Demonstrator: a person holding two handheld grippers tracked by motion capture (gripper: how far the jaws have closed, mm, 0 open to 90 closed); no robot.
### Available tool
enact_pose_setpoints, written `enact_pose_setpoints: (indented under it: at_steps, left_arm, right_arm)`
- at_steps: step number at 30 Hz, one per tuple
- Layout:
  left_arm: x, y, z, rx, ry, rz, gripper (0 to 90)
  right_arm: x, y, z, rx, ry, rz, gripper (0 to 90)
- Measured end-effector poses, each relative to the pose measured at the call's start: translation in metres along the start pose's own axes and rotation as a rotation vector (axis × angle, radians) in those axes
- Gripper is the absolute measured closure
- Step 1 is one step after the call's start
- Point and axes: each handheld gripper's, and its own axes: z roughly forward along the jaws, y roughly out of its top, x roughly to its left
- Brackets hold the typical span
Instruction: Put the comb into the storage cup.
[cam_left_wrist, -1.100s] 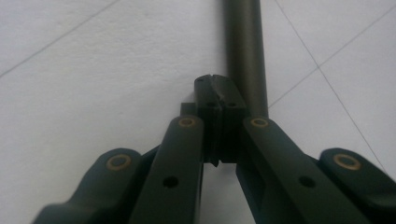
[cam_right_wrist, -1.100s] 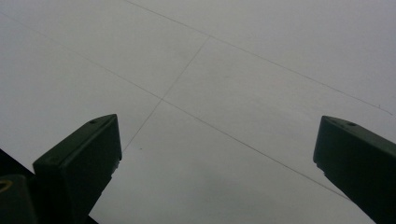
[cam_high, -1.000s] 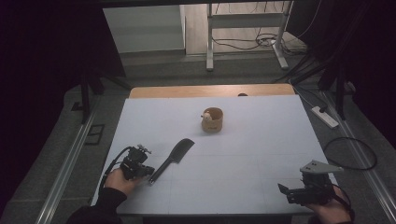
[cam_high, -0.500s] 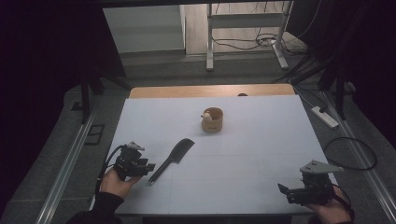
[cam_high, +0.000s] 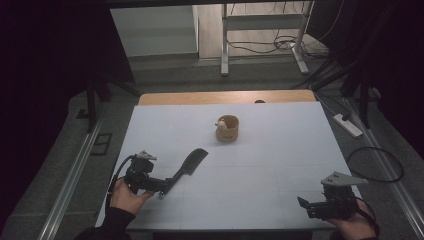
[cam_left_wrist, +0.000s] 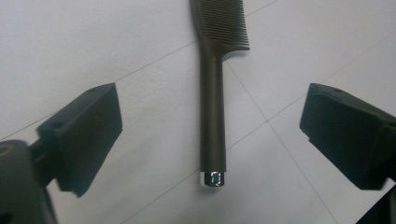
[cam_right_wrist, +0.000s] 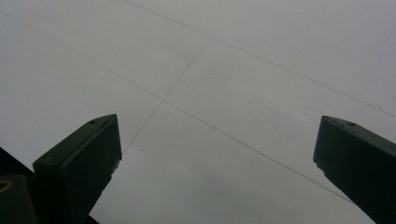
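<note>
Risk: left gripper (cam_left_wrist: 210, 140), jaws wide and empty, straddles slim dark-brown plastic comb (cam_left_wrist: 212, 93); off-centre closure skids the handle.

left claw (cam_high: 162, 187) drawn back, now at the comb (cam_high: 187, 164) handle's end

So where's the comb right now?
In the high view the black comb lies on the white table, front left, its handle end between the open jaws of the left gripper, with the small wooden cup farther back.
</note>
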Motion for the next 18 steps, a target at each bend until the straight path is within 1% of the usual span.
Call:
enact_pose_setpoints:
  at_steps: [1,3,4,8,11,15,18]
  left_arm:
    - [-0.001,0.001,0.000,-0.001,-0.002,0.002,0.7]
    - [-0.002,0.002,0.000,0.004,0.009,0.013,0.8]
    - [-0.003,0.003,0.000,0.006,0.008,0.020,0.0]
    - [-0.007,0.006,0.000,-0.001,0.020,0.029,0.0]
    - [-0.011,0.009,0.002,0.004,0.035,0.051,0.0]
    - [-0.013,0.010,0.006,0.011,0.042,0.062,0.0]
    - [-0.012,0.010,0.008,0.015,0.039,0.063,0.0]
  right_arm:
    - [0.000,0.000,0.000,0.000,0.000,0.000,0.9]
    - [0.000,0.000,0.000,0.001,0.000,0.000,0.9]
    - [0.000,0.000,0.000,0.001,0.000,0.000,0.9]
    - [0.000,0.000,0.000,0.002,0.001,0.000,0.9]
    - [0.000,0.000,0.000,0.003,0.001,-0.001,0.9]
    - [0.000,0.000,0.000,0.003,0.001,-0.001,0.9]
    - [0.000,0.000,0.001,0.004,0.001,-0.001,0.9]
